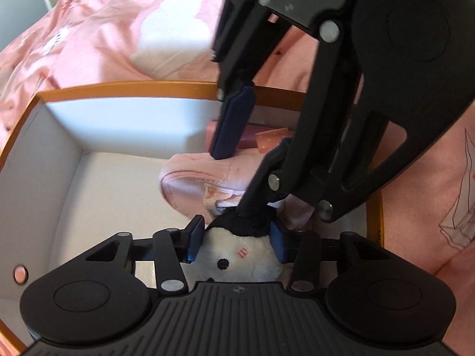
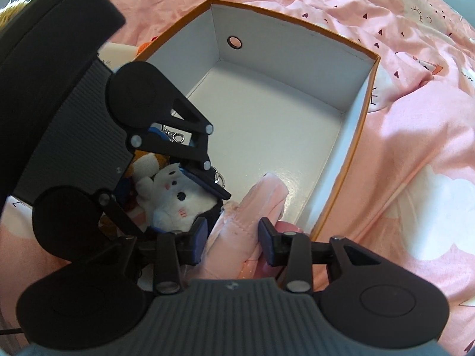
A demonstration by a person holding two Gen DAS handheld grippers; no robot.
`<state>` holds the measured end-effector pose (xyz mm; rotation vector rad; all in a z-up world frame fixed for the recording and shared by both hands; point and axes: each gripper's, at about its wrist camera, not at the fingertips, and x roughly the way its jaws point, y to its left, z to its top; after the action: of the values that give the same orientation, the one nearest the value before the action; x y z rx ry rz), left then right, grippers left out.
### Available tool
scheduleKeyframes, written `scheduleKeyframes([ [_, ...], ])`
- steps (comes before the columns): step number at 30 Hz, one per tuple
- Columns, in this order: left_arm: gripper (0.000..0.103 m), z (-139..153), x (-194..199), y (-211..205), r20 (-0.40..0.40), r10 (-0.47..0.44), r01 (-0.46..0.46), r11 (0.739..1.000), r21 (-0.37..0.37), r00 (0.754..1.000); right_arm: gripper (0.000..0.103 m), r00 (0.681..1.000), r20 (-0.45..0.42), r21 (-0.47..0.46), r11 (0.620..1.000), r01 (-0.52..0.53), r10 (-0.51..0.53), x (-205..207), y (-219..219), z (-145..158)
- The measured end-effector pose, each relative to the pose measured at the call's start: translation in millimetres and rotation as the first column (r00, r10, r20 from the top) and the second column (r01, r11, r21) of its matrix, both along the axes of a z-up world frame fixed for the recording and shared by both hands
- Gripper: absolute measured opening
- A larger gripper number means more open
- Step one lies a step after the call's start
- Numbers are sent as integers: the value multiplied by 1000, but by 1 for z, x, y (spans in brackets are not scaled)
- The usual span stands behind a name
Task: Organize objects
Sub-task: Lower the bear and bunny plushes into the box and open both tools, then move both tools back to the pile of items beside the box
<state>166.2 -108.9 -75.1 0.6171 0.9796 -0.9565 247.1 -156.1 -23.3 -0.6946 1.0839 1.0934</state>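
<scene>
Straddling a fluffy white plush toy (image 1: 237, 255), left hand-held gripper (image 1: 237, 238) stands part-open (right (image 2: 233, 237) likewise, around soft pink cloth (image 2: 237, 237)).

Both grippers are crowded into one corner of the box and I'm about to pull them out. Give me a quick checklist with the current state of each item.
1. White plush toy inside the orange-rimmed box: ok, it sits in the corner.
2. Left gripper free of the plush: cannot tell; its pads flank the toy's head closely.
3. Right gripper free of the pink cloth item: ok, gaps show beside both pads.
4. Pink cloth item fully inside the box: ok, it lies on the floor by the wall.
5. Grippers apart from each other: not ok, the right one's finger reaches down right against the left one's jaws.
6. Room left in the box: ok, most of the floor is bare.
</scene>
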Motion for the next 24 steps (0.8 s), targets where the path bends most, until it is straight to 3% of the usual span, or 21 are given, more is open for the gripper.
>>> scheduleKeyframes([
  [2,46,-1,3,5,-12,67,-67,998,-7,998,30,1000,21,-12,1000,1,-1,-2,1,0],
  [5,44,2,8,16,-37,190,-191,981,-33,981,26,1000,28,-21,1000,11,-10,-5,0,2],
  [13,42,13,2,39,-66,411,-416,898,-142,909,21,997,65,-101,994,-33,39,-22,4,14],
  [17,42,13,3,43,-87,446,-454,875,-165,891,21,996,53,-148,987,-68,77,-29,11,15],
  [24,42,6,9,46,-52,424,-427,888,-172,904,21,996,-29,-166,982,-86,83,-31,26,12],
])
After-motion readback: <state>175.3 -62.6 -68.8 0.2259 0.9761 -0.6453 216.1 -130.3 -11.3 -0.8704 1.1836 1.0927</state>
